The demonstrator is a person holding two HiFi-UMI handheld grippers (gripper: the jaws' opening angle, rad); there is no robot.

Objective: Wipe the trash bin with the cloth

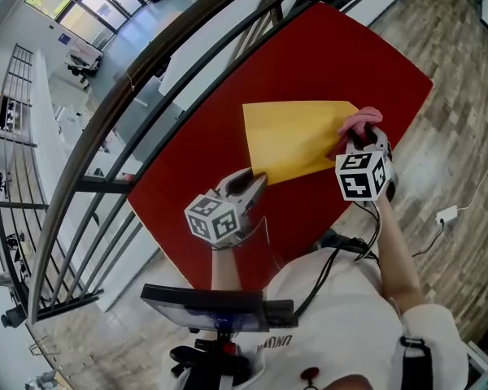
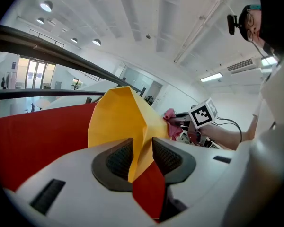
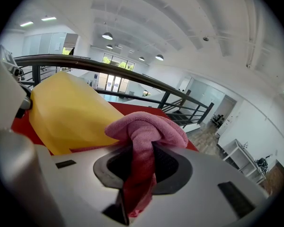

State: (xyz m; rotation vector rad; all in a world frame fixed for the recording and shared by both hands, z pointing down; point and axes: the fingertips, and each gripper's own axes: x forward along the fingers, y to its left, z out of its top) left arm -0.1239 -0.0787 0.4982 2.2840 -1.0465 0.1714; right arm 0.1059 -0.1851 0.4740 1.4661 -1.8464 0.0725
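Closest, the left gripper (image 1: pixel 254 185) pinches the near edge of the yellow trash bin (image 1: pixel 297 136) lying on the red table (image 1: pixel 309 55), the right gripper (image 1: pixel 360 141) squeezes the pink cloth (image 1: pixel 360 121) at its right corner, so rubbing across probably comes next.

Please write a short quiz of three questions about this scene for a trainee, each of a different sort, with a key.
1. True or false: the right gripper is shut on the pink cloth.
2. What does the left gripper clamp? A) an edge of the yellow bin; B) the cloth; C) nothing.
3. Fill in: the bin rests on a ____ table.

Key: 1 true; 2 A; 3 red.
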